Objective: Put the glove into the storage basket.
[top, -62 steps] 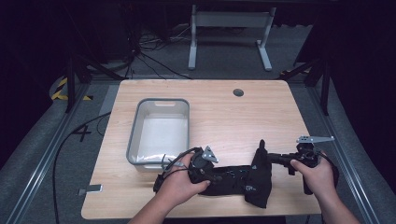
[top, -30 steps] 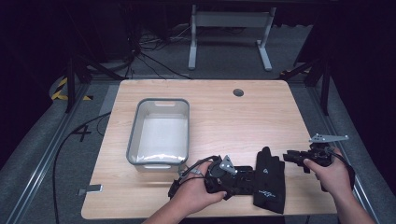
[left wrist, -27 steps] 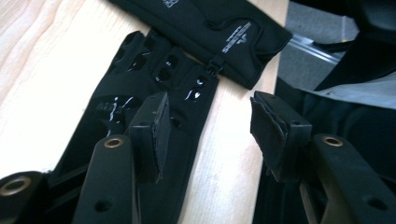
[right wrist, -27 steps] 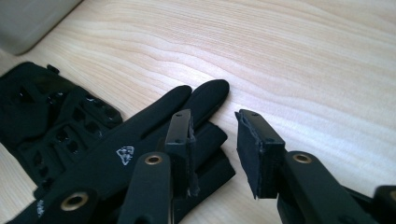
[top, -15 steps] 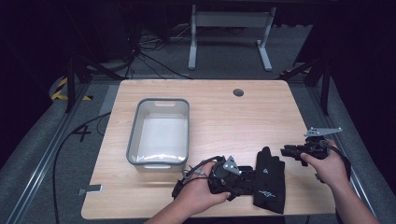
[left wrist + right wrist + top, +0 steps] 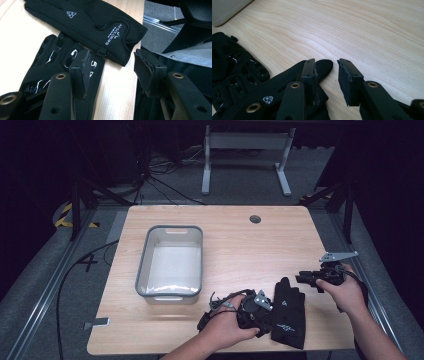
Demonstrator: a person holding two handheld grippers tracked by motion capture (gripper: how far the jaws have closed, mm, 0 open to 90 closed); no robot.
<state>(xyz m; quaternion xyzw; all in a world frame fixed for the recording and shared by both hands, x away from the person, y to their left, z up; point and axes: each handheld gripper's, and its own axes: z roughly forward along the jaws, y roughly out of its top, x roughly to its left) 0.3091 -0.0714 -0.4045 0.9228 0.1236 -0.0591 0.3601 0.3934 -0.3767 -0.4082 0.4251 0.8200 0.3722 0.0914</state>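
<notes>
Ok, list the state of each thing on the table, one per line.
Bin: upright, empty.
Plain glove: flat on the table, not gripped.
Patterned glove: flat beside the plain one, under the left gripper.
Left gripper: jaws open, over the gloves.
Right gripper: jaws open, holding nothing.

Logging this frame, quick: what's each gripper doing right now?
Left gripper: open, holding nothing, jaws over the gloves.
Right gripper: open, holding nothing, beside a glove fingertip.

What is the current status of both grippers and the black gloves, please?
Left gripper open over black fabric gloves. Right gripper open, empty. Grey plastic bin clear of both.
</notes>
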